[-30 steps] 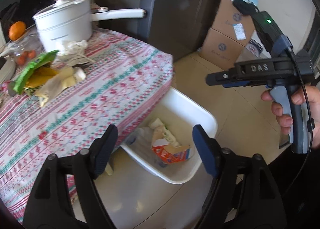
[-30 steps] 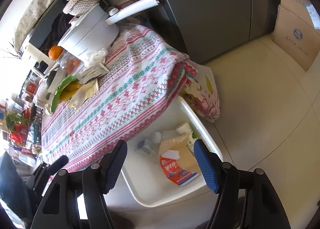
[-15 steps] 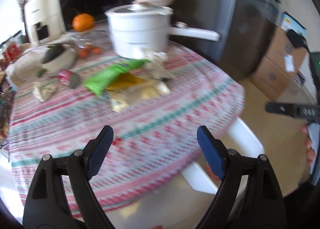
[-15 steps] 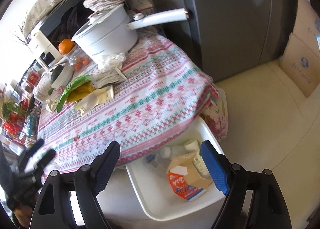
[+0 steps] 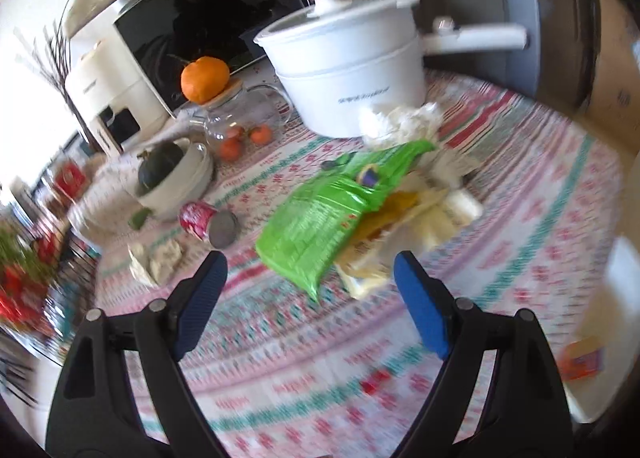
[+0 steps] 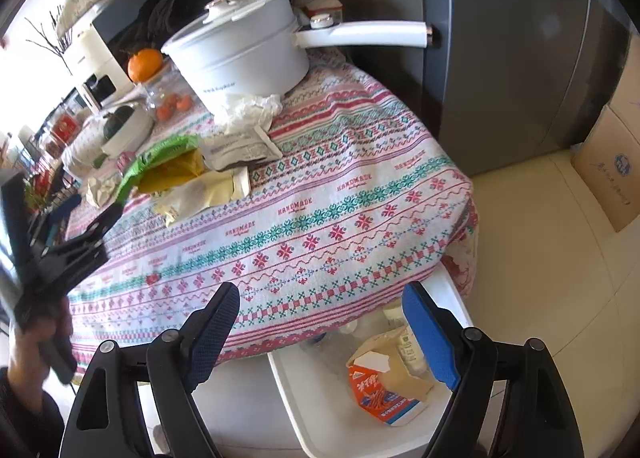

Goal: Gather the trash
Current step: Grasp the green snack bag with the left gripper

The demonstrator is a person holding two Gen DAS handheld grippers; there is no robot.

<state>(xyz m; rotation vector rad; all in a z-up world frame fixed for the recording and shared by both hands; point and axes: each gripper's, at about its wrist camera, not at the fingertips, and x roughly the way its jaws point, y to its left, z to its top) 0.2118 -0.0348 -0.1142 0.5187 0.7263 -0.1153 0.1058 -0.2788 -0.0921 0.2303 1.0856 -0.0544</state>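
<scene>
A green snack bag point(image 5: 328, 210) lies on yellow and cream wrappers point(image 5: 404, 234) on the patterned tablecloth point(image 6: 320, 218). It also shows in the right wrist view point(image 6: 160, 156). Crumpled white tissue point(image 5: 400, 122) lies by the pot, a red can point(image 5: 202, 218) lies on its side, and a paper wad point(image 5: 158, 260) is at the left. My left gripper point(image 5: 310, 278) is open, just short of the green bag. My right gripper point(image 6: 320, 310) is open above the white bin point(image 6: 320, 398), which holds an orange carton point(image 6: 380, 390) and bottles.
A white pot point(image 5: 348, 66) with a long handle and a woven basket on top stands at the back. An orange point(image 5: 205, 78) sits on a glass teapot, next to a white bowl point(image 5: 176, 182). A grey fridge point(image 6: 520, 38) and cardboard boxes point(image 6: 608, 166) stand to the right.
My left gripper has swung from over the bin up to the table and closed in on the green bag. My right gripper has pulled back slightly over the bin. Both stay open.
</scene>
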